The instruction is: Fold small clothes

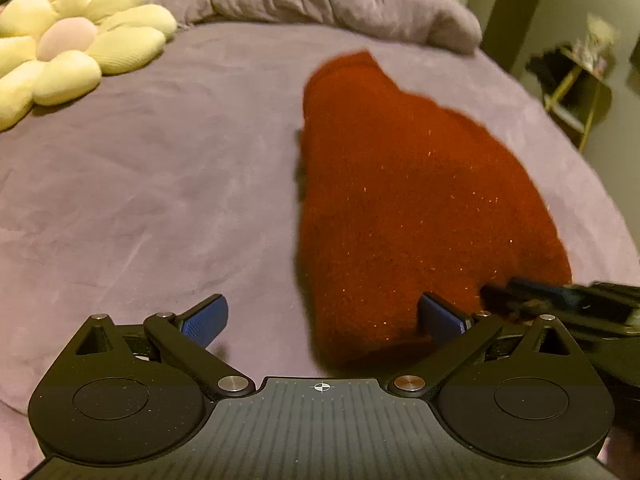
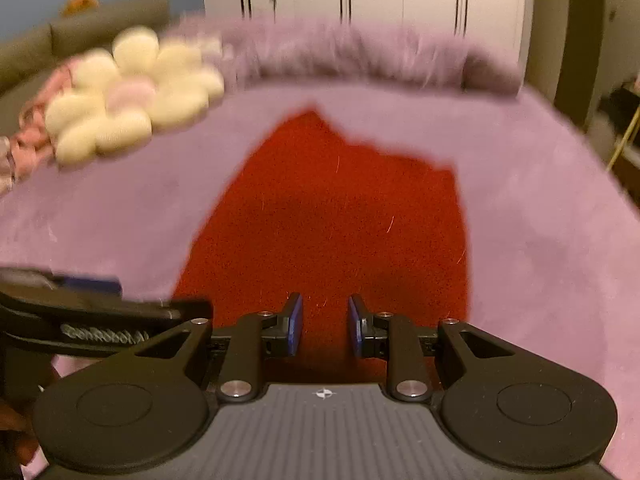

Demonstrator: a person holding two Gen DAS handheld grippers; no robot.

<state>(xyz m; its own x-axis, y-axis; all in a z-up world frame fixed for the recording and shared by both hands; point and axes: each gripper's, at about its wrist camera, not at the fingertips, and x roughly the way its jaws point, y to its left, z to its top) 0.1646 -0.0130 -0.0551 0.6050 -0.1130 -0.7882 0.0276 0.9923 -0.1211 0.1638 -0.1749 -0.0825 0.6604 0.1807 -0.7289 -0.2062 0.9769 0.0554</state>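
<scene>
On the purple bed (image 1: 140, 180), a red knit garment (image 1: 400, 200) lies flat, with a yellow flower-shaped cushion (image 1: 68, 44) well apart from it toward the far left. The left tongs (image 1: 324, 320) are spread wide and released, their right blue pad over the garment's near edge and their left pad over bare bedding. The right tongs (image 2: 325, 326) are narrowed to a small gap directly above the red cloth's near end; whether they pinch any fabric cannot be told. Only the right wrist view shows the white wardrobe (image 2: 360, 8) behind the bed; only the left shows a small side table (image 1: 576, 92).
</scene>
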